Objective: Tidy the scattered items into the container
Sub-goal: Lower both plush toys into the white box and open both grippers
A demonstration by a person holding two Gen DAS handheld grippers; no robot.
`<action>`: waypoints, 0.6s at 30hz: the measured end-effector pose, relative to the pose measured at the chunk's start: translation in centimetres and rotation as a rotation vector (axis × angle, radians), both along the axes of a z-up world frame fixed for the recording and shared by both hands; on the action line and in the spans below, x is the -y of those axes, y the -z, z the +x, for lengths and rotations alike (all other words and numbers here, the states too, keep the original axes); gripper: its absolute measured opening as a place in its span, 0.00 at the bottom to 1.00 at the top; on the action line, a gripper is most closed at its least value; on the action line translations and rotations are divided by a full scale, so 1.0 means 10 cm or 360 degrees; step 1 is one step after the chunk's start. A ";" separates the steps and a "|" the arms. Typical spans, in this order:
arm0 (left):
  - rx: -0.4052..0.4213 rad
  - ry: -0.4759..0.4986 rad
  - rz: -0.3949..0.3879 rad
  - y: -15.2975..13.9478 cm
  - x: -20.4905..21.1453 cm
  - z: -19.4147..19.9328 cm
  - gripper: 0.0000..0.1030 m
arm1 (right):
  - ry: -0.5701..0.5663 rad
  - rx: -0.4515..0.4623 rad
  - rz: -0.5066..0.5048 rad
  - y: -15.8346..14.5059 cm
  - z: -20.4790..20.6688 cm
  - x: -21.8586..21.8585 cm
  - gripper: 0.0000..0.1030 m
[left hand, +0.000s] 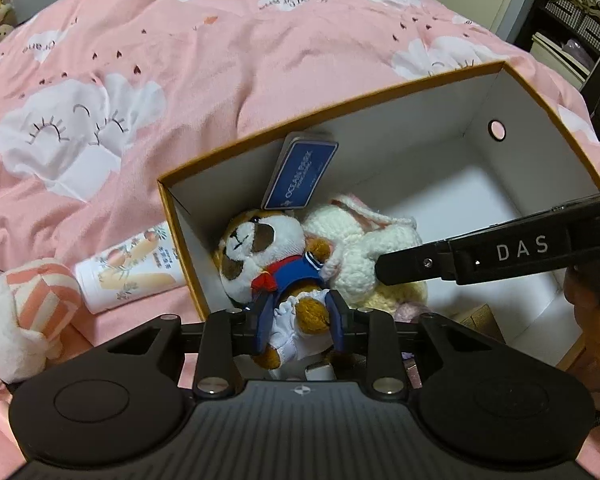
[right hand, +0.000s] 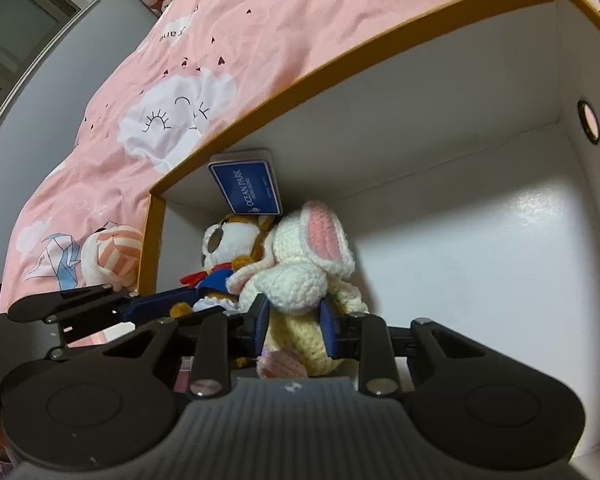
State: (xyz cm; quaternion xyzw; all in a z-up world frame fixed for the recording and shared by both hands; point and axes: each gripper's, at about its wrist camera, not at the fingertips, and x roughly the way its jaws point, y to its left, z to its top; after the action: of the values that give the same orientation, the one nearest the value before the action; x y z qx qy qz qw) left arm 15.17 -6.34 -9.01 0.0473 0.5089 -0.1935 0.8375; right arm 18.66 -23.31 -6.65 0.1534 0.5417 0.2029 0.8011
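Note:
An open cardboard box (left hand: 340,110) with white inner walls (right hand: 420,152) stands on the pink bed. My left gripper (left hand: 298,320) is shut on a brown and white plush dog in a blue sailor outfit (left hand: 268,256), held inside the box at its left end. My right gripper (right hand: 296,316) is shut on a cream crocheted bunny with pink ears (right hand: 300,272), inside the box beside the dog (right hand: 224,244). The bunny also shows in the left wrist view (left hand: 352,240), with the right gripper's finger (left hand: 420,264) against it. A blue Ocean Park tag (left hand: 302,178) leans on the box's far wall.
Outside the box's left wall lie a white tube with a peach print (left hand: 134,268) and a pink-striped white plush (left hand: 32,308), also seen in the right wrist view (right hand: 112,256). A pink quilt with cloud prints (left hand: 180,60) covers the bed. Shelves (left hand: 572,12) stand at the far right.

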 end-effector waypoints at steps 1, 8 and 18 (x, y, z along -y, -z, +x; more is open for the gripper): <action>-0.0003 0.0003 0.0011 0.02 0.01 0.00 0.32 | -0.0008 0.0000 -0.0010 0.01 0.00 -0.02 0.29; 0.0067 0.0060 0.0140 0.04 0.17 -0.06 0.33 | -0.0049 0.0038 -0.0090 0.03 -0.05 -0.15 0.29; 0.0269 -0.0036 0.0164 -0.15 0.15 -0.29 0.45 | -0.0092 0.0211 -0.0246 -0.09 -0.20 -0.23 0.40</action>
State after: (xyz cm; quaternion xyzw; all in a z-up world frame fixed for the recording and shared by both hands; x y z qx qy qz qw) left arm 12.28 -7.87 -7.54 0.1009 0.4461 -0.1529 0.8760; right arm 16.62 -20.99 -5.75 0.0618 0.5058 0.1932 0.8385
